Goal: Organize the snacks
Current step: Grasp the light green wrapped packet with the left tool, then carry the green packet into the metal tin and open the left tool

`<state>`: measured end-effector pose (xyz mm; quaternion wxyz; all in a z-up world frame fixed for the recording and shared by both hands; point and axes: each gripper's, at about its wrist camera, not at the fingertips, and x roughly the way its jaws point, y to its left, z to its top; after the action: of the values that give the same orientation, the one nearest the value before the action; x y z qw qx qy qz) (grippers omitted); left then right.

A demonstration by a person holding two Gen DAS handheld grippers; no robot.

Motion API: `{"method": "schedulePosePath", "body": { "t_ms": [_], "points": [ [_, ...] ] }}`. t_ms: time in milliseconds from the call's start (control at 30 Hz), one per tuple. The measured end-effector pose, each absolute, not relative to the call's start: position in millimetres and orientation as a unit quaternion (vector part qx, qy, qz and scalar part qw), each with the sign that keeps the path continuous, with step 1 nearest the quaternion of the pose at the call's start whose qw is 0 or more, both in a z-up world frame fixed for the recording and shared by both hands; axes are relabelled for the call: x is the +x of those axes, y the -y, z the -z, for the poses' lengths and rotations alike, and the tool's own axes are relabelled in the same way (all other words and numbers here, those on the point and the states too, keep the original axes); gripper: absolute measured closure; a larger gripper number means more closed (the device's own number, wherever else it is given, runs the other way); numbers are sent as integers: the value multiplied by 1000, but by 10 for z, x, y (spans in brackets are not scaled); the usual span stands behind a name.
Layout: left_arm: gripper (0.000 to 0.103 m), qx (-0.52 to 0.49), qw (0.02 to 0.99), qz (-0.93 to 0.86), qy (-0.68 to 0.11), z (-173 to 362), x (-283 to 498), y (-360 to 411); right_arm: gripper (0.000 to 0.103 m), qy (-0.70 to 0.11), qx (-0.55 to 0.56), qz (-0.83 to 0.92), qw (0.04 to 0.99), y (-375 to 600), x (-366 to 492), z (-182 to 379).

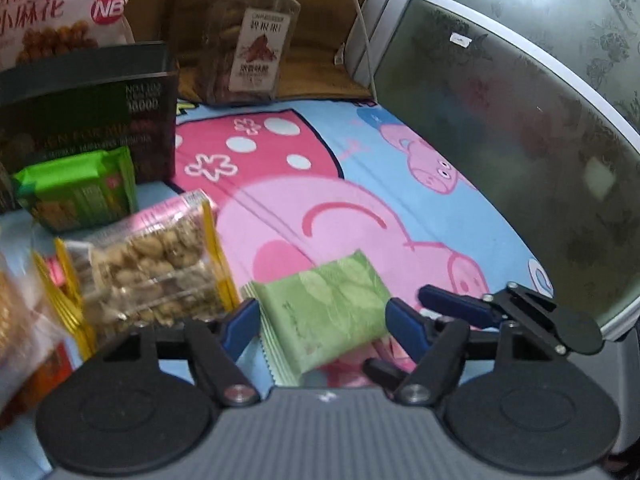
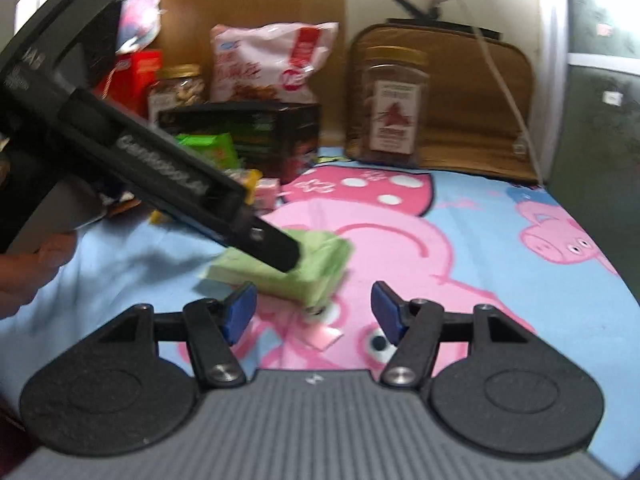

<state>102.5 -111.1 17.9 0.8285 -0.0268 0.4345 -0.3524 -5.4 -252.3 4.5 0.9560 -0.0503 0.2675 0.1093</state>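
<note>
A stack of pale green snack packets (image 1: 324, 312) lies flat on the cartoon pig cloth (image 1: 360, 200). My left gripper (image 1: 324, 324) straddles the stack, its blue pads just off either edge, open. In the right wrist view one black finger (image 2: 276, 246) of the left gripper reaches over the green packets (image 2: 320, 264). My right gripper (image 2: 314, 312) is open just short of the stack with nothing between its pads. The right gripper's blue finger (image 1: 452, 304) shows at the right of the left wrist view.
Snacks crowd the left: a clear peanut bag (image 1: 160, 272), a green biscuit pack (image 1: 76, 192), a dark box (image 1: 88, 112), a pink-white bag (image 1: 60, 8). A clear jar (image 1: 250, 40) stands at the back. A dark glass panel (image 1: 520, 120) borders the cloth on the right. A hand (image 2: 24, 268) holds the left gripper.
</note>
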Motion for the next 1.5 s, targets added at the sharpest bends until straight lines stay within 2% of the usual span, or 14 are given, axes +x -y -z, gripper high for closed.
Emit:
{"method": "schedulePosePath", "body": {
  "t_ms": [33, 100, 267, 433, 567, 767, 867, 1033, 1067, 1100, 1133, 1167, 1200, 1500],
  "points": [
    [34, -30, 828, 352, -436, -162, 1025, 1113, 38, -277, -47, -114, 953, 2508, 0, -9],
    [50, -32, 828, 354, -433, -142, 1008, 1115, 55, -277, -26, -128, 952, 2510, 21, 10],
    [57, -41, 836, 353, -419, -331, 977, 1050, 59, -258, -25, -145, 955, 2454, 122, -204],
    [57, -46, 874, 343, -340, -935, 1142, 788, 60, -205, 9, -192, 960, 2432, 676, -734],
    [55, -64, 901, 292, -315, -1205, 1674, 496, 60, -198, 8, -225, 954, 2142, 1374, -871],
    [56, -117, 900, 228, -353, -948, 2497, 145, 57, -244, -23, -228, 942, 1736, 2143, -639],
    [56, -127, 898, 212, -365, -766, 2635, 56, 52, -244, -28, -203, 948, 1754, 2120, -602],
    [54, -161, 902, 225, -331, -837, 2401, -327, 52, -217, 27, -214, 952, 2150, 1701, -663],
    [54, -163, 905, 227, -322, -870, 2320, -418, 53, -223, 40, -220, 949, 2195, 1661, -642],
    [54, -162, 908, 226, -313, -900, 2226, -509, 60, -235, 55, -225, 944, 2251, 1615, -602],
    [54, -160, 912, 221, -306, -936, 2152, -600, 67, -248, 65, -230, 939, 2271, 1616, -564],
    [54, -156, 916, 212, -303, -955, 2074, -682, 82, -258, 69, -236, 934, 2256, 1650, -541],
    [53, -152, 920, 202, -301, -958, 1996, -763, 85, -267, 69, -240, 931, 2237, 1697, -514],
    [52, -140, 931, 135, -309, -810, 1230, -1365, 83, -265, 10, -180, 947, 2077, 2052, -492]
  ]
}}
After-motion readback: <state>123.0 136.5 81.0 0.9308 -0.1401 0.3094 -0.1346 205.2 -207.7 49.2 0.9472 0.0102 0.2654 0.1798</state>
